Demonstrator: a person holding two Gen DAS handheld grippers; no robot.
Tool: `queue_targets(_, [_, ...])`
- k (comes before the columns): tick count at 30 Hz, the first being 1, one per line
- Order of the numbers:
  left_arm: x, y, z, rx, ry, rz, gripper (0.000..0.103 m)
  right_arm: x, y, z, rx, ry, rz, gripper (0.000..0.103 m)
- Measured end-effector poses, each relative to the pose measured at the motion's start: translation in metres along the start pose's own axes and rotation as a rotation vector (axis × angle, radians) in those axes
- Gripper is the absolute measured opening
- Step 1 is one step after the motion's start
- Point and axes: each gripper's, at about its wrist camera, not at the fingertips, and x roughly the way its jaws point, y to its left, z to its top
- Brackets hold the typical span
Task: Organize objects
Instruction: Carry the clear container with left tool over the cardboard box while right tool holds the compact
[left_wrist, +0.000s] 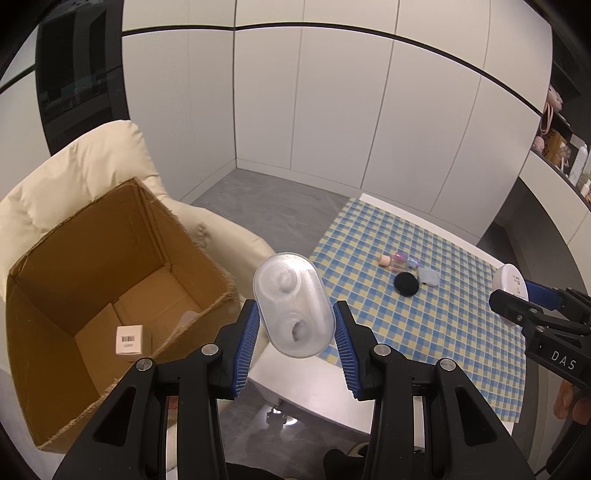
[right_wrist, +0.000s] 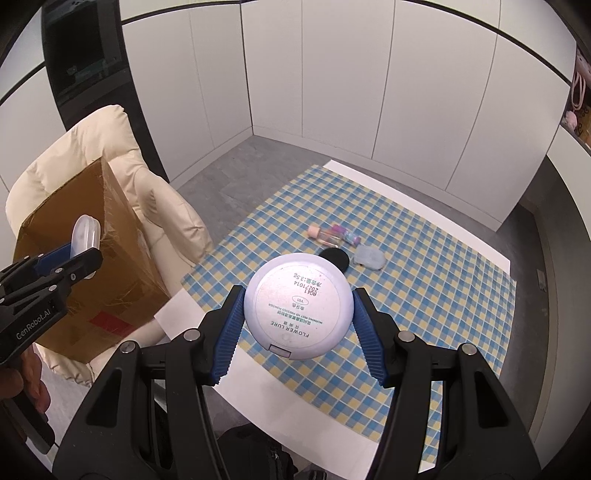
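left gripper (left_wrist: 295, 325) squeezes clear case (left_wrist: 291, 304) beside cardboard box (left_wrist: 110, 266) | right gripper (right_wrist: 297, 314) squeezes round compact (right_wrist: 297, 304), farther from box

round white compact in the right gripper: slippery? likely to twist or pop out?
Probably slippery: the compact looks smooth and glossy, and the right gripper pinches only its curved rim. It could pivot between the pads, since the contact areas look small. It looks like stiff plastic, likely light for its size.

Two matte black plastic two-finger grippers, left gripper (left_wrist: 295, 314) and right gripper (right_wrist: 297, 310), carry ribbed blue rubber pads (left_wrist: 246, 349), round silver screws (left_wrist: 209, 349) and white lettering (right_wrist: 32, 326)
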Motion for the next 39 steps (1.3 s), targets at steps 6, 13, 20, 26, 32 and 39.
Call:
queue_targets(6, [-0.004,0.015,-0.003,-0.023,-0.003,0.017,0.041,0.0,0.016,0.006,-0.015,-0.016,0.009,0.06])
queue_targets(13, [-0.01,0.035,-0.005,-0.046,-0.01,0.039,0.041,0.003,0.037,0.011,-0.041,-0.018,0.026,0.06])
queue_targets(20, [-0.015,0.053,-0.007,-0.072,-0.014,0.06,0.041,0.005,0.056,0.016,-0.067,-0.022,0.038,0.06])
queue_targets(26, [-0.018,0.07,-0.009,-0.094,-0.013,0.079,0.041,0.007,0.071,0.02,-0.086,-0.025,0.057,0.06])
queue_targets(32, [-0.02,0.085,-0.012,-0.115,-0.009,0.1,0.041,0.01,0.088,0.024,-0.107,-0.025,0.072,0.06])
queue_targets(39, [-0.023,0.103,-0.017,-0.136,-0.004,0.123,0.041,0.012,0.107,0.027,-0.128,-0.025,0.089,0.06])
